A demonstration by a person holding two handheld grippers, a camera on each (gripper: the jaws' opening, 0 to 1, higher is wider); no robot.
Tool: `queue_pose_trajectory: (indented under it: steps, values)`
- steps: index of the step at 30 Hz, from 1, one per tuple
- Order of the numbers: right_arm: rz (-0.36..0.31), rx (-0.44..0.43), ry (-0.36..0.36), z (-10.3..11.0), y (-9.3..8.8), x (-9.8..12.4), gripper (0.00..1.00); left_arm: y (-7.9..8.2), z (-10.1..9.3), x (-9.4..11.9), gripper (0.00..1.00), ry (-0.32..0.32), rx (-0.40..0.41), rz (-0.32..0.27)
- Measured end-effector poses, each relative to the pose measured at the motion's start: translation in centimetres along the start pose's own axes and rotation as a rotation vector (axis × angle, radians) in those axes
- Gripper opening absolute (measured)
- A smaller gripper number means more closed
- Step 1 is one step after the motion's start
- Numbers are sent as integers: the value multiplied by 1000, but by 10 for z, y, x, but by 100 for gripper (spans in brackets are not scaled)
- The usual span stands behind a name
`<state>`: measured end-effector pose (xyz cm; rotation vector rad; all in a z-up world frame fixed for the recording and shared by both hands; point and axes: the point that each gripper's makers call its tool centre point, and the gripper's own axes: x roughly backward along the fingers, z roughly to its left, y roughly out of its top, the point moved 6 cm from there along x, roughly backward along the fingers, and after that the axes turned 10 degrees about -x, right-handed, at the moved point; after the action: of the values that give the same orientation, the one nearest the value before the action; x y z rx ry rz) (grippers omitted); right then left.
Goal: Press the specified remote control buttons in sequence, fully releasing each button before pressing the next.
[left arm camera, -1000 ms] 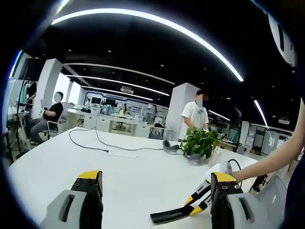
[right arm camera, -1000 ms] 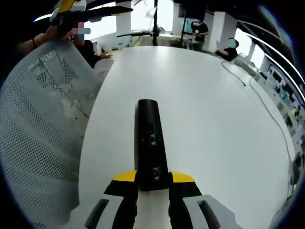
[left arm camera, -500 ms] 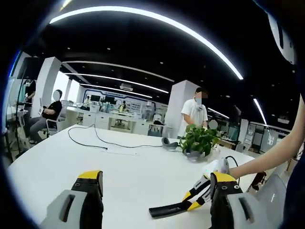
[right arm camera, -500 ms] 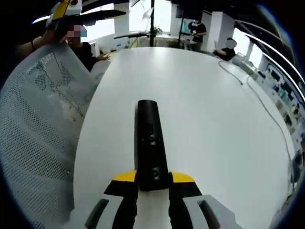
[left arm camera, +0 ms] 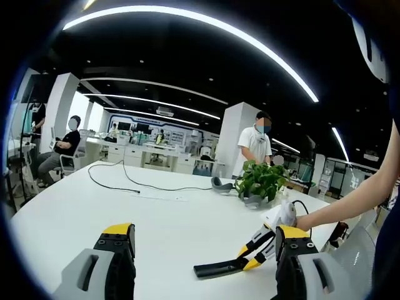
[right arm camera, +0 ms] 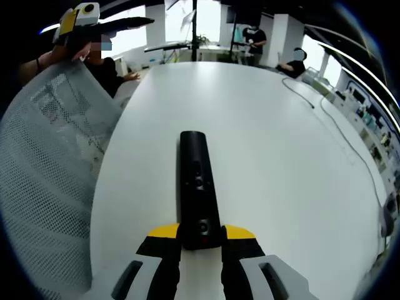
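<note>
Remote control [right arm camera: 199, 187] gripped in right gripper [right arm camera: 200, 234] jaws above the white table [right arm camera: 281, 156]; left gripper [left arm camera: 203, 250] jaws wide, empty.

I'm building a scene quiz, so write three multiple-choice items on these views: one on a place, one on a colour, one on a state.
1. Where is the potted plant?
A. on the white table
B. on a chair
C. on the floor

2. What colour is the remote control?
A. white
B. black
C. red

3. What is the right hand-held gripper doing?
A. hanging open
B. shut on a cable
C. shut on the remote control

Answers: 1 A, it stands on the tabletop in the left gripper view; 2 B, its body is black; 3 C, the yellow-tipped jaws clamp its near end.
</note>
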<state>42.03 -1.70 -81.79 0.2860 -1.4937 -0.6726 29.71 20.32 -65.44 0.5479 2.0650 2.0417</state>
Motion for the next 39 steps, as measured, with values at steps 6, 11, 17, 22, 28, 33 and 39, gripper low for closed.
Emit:
queue_pose_trajectory:
  steps: [6,11,17,22,28,33,39]
  values:
    - [18,7,4,-3,2,0,22,0,-1,0,97,-3,-1,6]
    - [30,17,9,-7,3,-1,22,-2,-1,-1,97,-7,-3,16]
    - [42,25,15,-9,5,-1,22,-3,-1,-1,97,-6,-4,16]
    - [49,27,18,-10,6,-1,22,-3,0,-1,97,-4,-5,16]
    - [59,30,19,-15,8,-2,22,-4,1,-1,97,-3,-6,18]
    - [64,33,20,-19,9,-3,22,-5,2,-1,97,-2,-6,18]
    - [64,27,19,-24,10,-3,22,-6,1,-1,97,-3,-8,22]
